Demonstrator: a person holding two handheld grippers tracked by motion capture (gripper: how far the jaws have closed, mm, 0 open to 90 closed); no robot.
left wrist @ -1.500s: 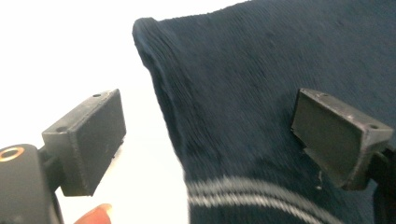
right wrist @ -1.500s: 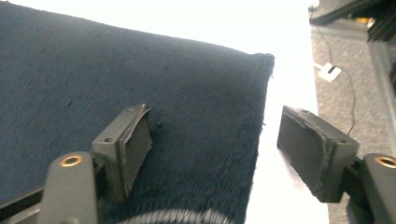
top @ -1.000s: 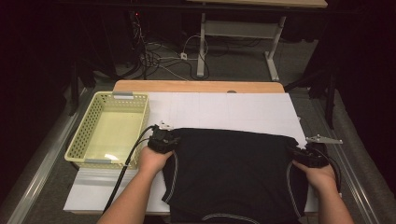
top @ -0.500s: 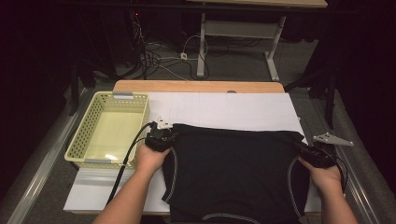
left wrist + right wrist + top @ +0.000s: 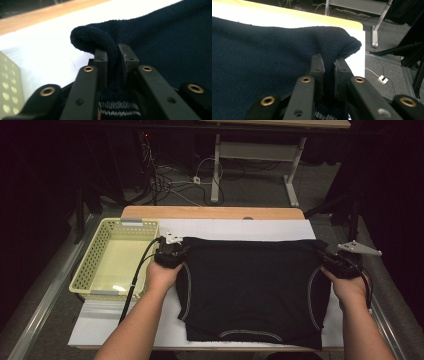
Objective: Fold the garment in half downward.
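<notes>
Both grippers are clamped on the sweater [image 5: 250, 290]: the left gripper [image 5: 170, 254] pinches its far left corner, the right gripper [image 5: 336, 265] its far right corner. In each gripper view, knit fills the gap between the pads. The sweater lies spread on the white sheet [image 5: 240, 229], just right of the basket [image 5: 116, 262], with its far edge held raised off the sheet.

Risks as we judge them:
- Each pinch takes a small fold of loose knit; tension could pull it out of the jaws, dropping one corner.
- Unequal lift between hands would skew the fold.
- The left cable [image 5: 134, 285] trails past the basket rim and could snag it.
- The near hem could drag and bunch.
</notes>
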